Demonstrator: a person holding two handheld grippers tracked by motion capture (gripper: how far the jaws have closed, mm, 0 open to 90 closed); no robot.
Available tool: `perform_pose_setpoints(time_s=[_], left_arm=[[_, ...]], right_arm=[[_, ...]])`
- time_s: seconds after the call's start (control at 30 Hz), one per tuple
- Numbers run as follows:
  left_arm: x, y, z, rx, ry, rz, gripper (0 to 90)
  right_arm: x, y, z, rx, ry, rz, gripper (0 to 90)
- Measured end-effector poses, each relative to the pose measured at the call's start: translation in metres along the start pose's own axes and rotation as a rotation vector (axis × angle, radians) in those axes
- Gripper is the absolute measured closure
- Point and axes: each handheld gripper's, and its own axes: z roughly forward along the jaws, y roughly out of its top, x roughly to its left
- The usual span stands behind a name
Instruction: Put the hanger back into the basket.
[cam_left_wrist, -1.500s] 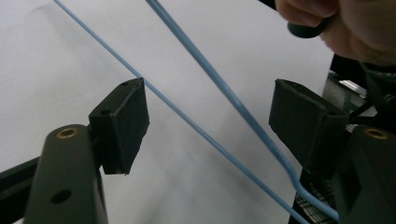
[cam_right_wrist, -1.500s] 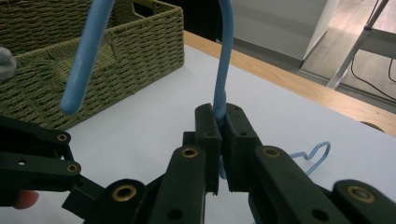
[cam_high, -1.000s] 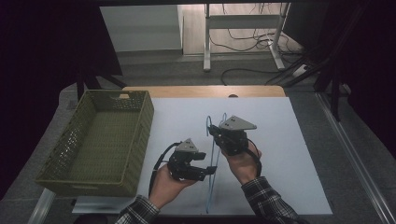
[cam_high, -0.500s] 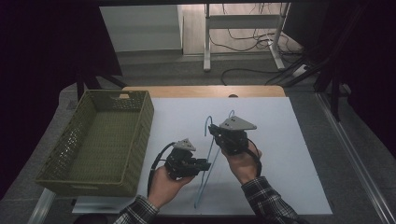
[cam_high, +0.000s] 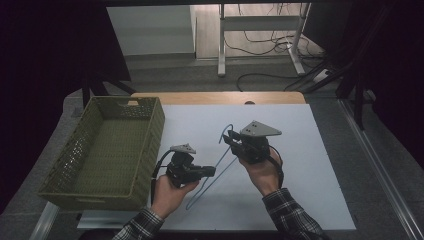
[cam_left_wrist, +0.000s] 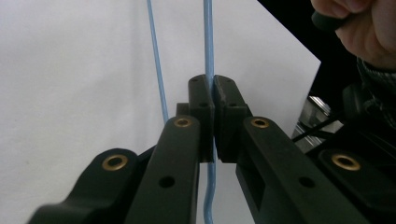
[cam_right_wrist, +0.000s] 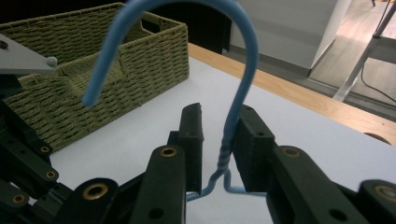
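- Slippage is my first worry: my left gripper has its fingers pinched tight on one thin blue wire of the hanger, and a round wire that thin could roll or slide out, I judge, if I twist my hand.
- Fingers of my right gripper stand narrowly apart around the twisted neck of the hanger, just under the hook. In the right gripper view a gap shows on the left side of the wire, so I would not call this a firm hold. If I lift now, the neck may slip through.
- Hanger position: it is tilted up off the white sheet on the bench, hook end raised toward the far side, its lower corner down near my left forearm. Held at two points, the frame may bend or spring loose if my hands pull in different directions.
- Hook tip curls toward the woven basket as the right gripper view has it. Swinging that way, I think it could snag in the weave or on the rim.
- Basket stands at the left of the bench, well apart from the hanger, its inside empty as far as I can see.
- Cable trailing from my left gripper loops near the basket's wall and might catch on the wire.
- Beyond the bench edge lie a metal stand and floor cables, out of my way.
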Motion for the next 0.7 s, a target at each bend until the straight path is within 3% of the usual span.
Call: perform_pose_setpoints(time_s=[0.07,0.17,0.23,0.3,0.4,0.47,0.53,0.63,0.7], left_arm=[[0.001,0.000,-0.001,-0.002,-0.012,0.001,87.7],[0.003,-0.001,-0.003,-0.006,-0.028,0.007,87.7],[0.006,-0.003,-0.004,-0.008,-0.046,0.010,87.7],[0.009,-0.004,-0.003,-0.011,-0.079,0.003,87.6],[0.011,-0.003,-0.002,0.016,-0.086,0.031,86.5],[0.009,-0.002,-0.003,0.010,-0.020,0.072,80.3],[0.007,0.001,-0.004,0.017,0.023,0.100,61.0],[0.003,0.007,-0.004,0.017,0.043,0.131,46.5],[-0.002,0.012,-0.001,0.029,0.084,0.163,43.8]], right_arm=[[-0.003,0.000,-0.001,-0.001,0.003,0.000,73.6],[-0.007,-0.002,0.000,0.002,0.047,0.009,75.7],[-0.008,-0.005,-0.001,0.003,0.038,0.011,82.5],[-0.012,-0.005,-0.002,-0.004,0.074,0.045,84.4],[-0.008,-0.003,-0.005,0.002,0.072,0.042,85.3],[-0.002,0.000,-0.007,0.007,0.045,0.015,85.4],[0.002,0.001,-0.007,0.011,0.022,-0.002,85.4],[0.004,0.003,-0.008,0.009,0.010,0.020,85.4],[0.006,0.003,-0.007,0.013,0.003,0.018,85.4]])
